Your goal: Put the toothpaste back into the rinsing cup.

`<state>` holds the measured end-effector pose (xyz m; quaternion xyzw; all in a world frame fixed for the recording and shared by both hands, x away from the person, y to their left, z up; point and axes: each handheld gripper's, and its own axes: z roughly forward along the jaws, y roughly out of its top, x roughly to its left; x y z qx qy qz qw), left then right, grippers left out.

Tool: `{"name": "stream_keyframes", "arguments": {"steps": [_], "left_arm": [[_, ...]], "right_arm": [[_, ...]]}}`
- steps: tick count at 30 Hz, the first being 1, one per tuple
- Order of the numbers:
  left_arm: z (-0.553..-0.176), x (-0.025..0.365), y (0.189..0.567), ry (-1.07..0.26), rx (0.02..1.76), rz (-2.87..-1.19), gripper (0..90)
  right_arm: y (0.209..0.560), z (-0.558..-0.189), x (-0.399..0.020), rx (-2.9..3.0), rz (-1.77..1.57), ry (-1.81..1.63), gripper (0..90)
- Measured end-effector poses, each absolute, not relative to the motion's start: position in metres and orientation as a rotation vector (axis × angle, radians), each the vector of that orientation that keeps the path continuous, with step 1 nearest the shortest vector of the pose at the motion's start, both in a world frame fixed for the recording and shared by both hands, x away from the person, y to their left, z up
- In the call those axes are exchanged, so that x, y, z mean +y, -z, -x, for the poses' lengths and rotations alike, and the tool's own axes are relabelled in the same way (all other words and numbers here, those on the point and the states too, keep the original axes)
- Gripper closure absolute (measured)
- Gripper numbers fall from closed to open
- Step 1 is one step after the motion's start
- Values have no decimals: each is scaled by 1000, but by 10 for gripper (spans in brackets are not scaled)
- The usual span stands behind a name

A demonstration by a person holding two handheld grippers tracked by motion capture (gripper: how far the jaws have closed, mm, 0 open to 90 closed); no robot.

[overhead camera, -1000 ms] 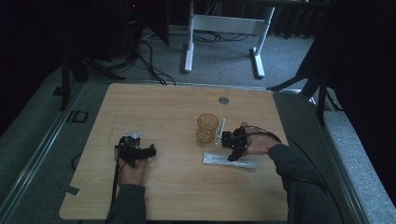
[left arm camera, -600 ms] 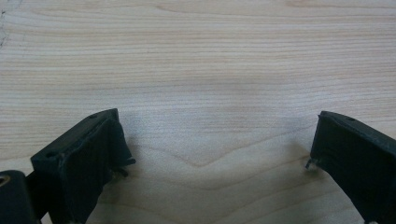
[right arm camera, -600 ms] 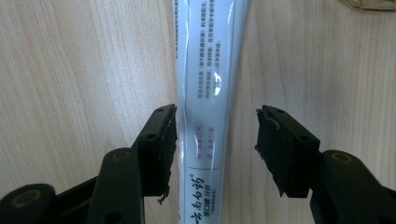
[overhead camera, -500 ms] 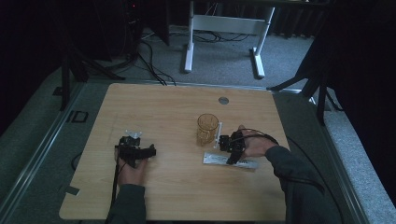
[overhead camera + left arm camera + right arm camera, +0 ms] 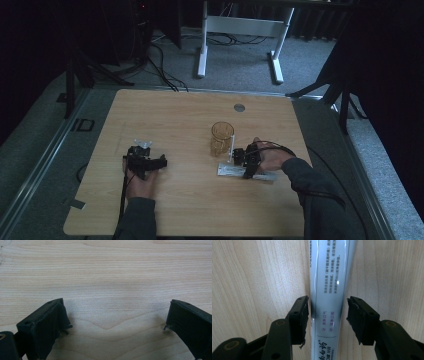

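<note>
A white tube (image 5: 329,277) with printed text lies flat on the wooden table (image 5: 175,115), just in front of an amber glass cup (image 5: 222,137). My right gripper (image 5: 327,312) points down over the tube (image 5: 227,171), one jaw on each side of it. Its jaws have just been closing with the tube between them; a thin gap still shows at the pads. The person's right hand holds that gripper (image 5: 245,161). My left gripper (image 5: 144,161) rests at the table's left, and its jaws (image 5: 117,322) stand wide open over bare wood.
A small round grommet (image 5: 239,107) sits in the tabletop behind the cup. Beyond the table stands a white desk frame (image 5: 240,30) on grey carpet, with cables and dark stand legs (image 5: 75,75) at the left. A cable trails from each gripper.
My right gripper has shifted a little left and toward the near edge, down onto the tube, and its jaws have narrowed. The left gripper has not moved.
</note>
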<state>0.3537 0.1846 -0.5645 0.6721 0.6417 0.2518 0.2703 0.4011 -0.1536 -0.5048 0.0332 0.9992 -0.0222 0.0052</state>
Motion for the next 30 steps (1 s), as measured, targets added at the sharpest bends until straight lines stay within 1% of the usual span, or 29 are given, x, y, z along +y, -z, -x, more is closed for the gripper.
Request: {"name": "stream_keyframes", "arguments": {"steps": [10,20,30], "left_arm": [[-354,185,564,-679,1729,-1811,22],[-354,185,564,-679,1729,-1811,22],[-354,185,565,-679,1729,-1811,22]], "right_arm": [[510,-400,-151,3129,-97,107,527],[512,-399,-150,3119,-95,111,563],[515,-399,-149,3116,-89,138,576]]}}
